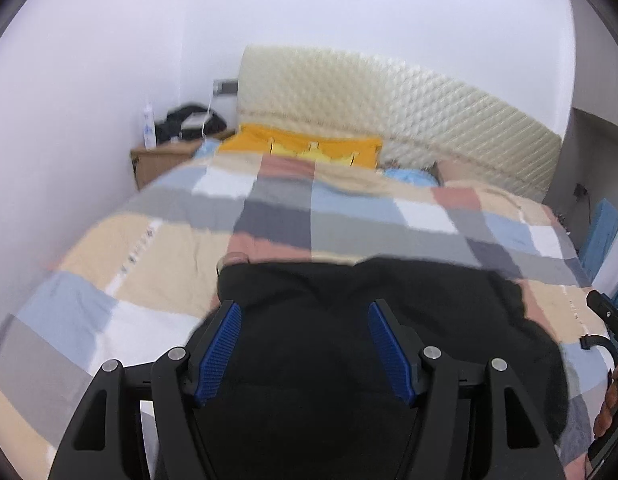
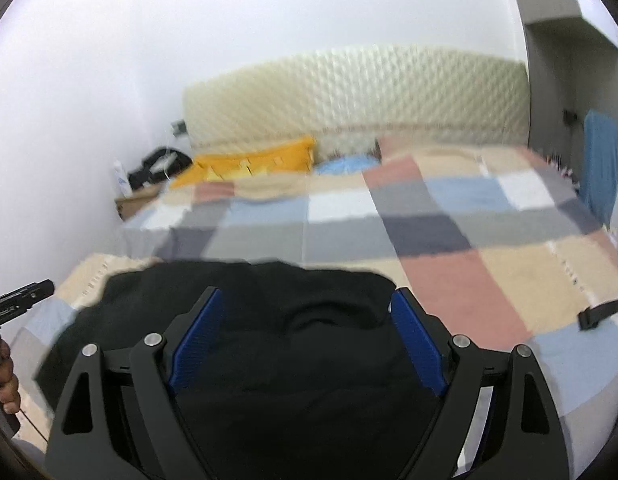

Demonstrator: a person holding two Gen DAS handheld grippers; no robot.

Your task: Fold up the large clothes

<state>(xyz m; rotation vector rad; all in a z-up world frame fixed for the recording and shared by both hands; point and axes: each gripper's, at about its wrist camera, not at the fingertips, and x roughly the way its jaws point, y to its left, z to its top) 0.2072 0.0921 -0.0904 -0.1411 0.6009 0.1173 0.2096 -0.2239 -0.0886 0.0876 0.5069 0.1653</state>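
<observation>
A large black garment (image 1: pixel 349 320) lies on the checked bedspread (image 1: pixel 157 240) at the near end of the bed. My left gripper (image 1: pixel 305 312) is open, its blue pads (image 1: pixel 225 344) spread wide over the garment's left part. The garment also shows in the right wrist view (image 2: pixel 293 344), where my right gripper (image 2: pixel 307 300) is open with its blue pads (image 2: pixel 417 344) spread over the cloth's far right edge. Neither gripper holds cloth. Both views are blurred. The right gripper shows at the left view's right edge (image 1: pixel 609 320), the left gripper at the right view's left edge (image 2: pixel 21 300).
A quilted cream headboard (image 1: pixel 389 96) stands at the far end, with an orange pillow (image 1: pixel 305 144) and a light blue pillow (image 1: pixel 409 176). A wooden nightstand (image 1: pixel 161 156) with a dark bag and a bottle stands at the far left. A blue cloth (image 2: pixel 601 160) hangs at right.
</observation>
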